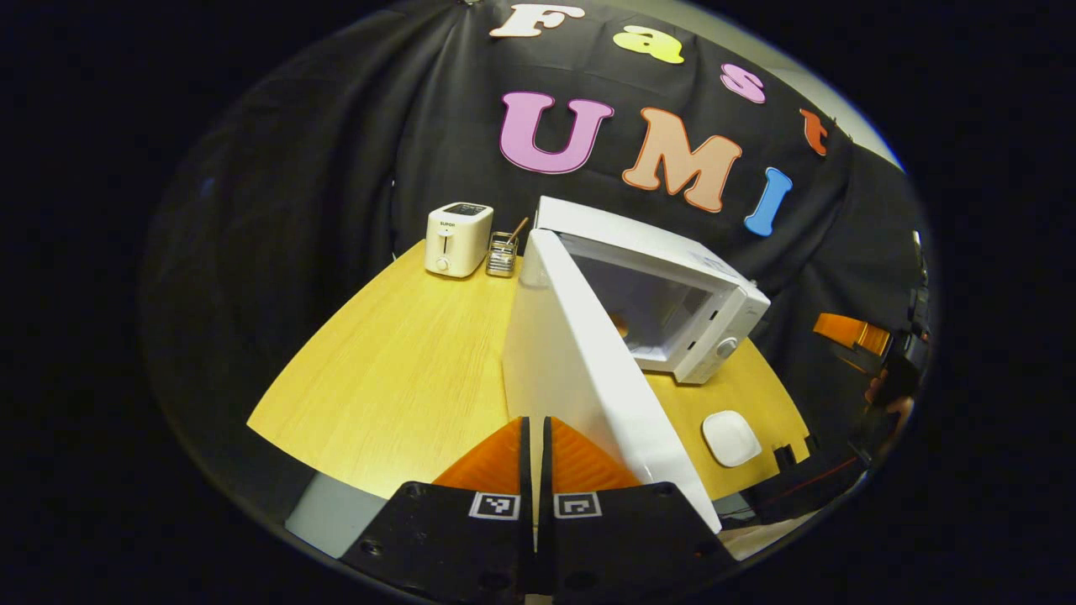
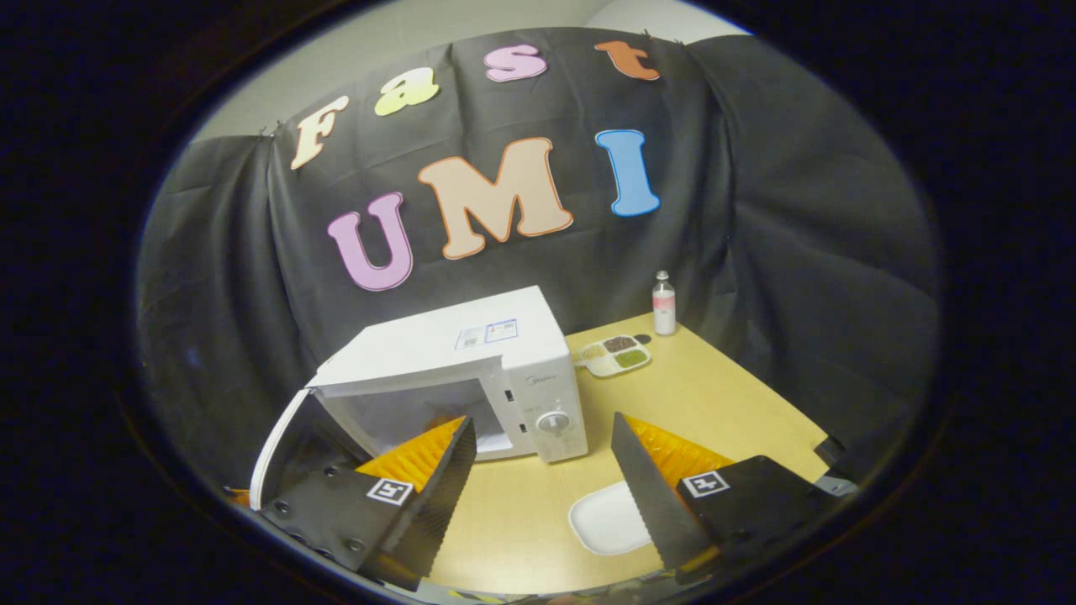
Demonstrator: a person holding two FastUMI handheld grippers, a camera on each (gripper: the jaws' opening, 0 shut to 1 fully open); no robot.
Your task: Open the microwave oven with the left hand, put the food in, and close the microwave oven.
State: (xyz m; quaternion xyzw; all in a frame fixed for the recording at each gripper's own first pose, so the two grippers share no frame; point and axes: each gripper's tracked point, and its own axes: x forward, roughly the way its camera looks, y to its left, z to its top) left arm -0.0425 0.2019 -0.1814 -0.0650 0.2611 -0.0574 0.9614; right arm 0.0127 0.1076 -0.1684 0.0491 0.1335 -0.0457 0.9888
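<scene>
The white microwave [image 1: 664, 252] stands on the wooden table with its door [image 1: 580, 378] swung wide open toward me. A small orange-brown thing [image 1: 619, 324] shows low inside the cavity, partly hidden by the door's edge. My left gripper [image 1: 535, 428] is shut with nothing between its fingers, just left of the door's free edge. In the right gripper view the microwave [image 2: 454, 344] is ahead, its door [image 2: 277, 445] hanging open at the left. My right gripper [image 2: 542, 420] is open and holds nothing. A bare white plate [image 2: 605, 521] lies below it.
A cream toaster [image 1: 458, 239] and a small wire rack [image 1: 502, 254] stand at the table's far left. A divided tray of food [image 2: 614, 353] and a small bottle [image 2: 664, 304] sit right of the microwave. The white plate [image 1: 730, 437] lies near the front edge.
</scene>
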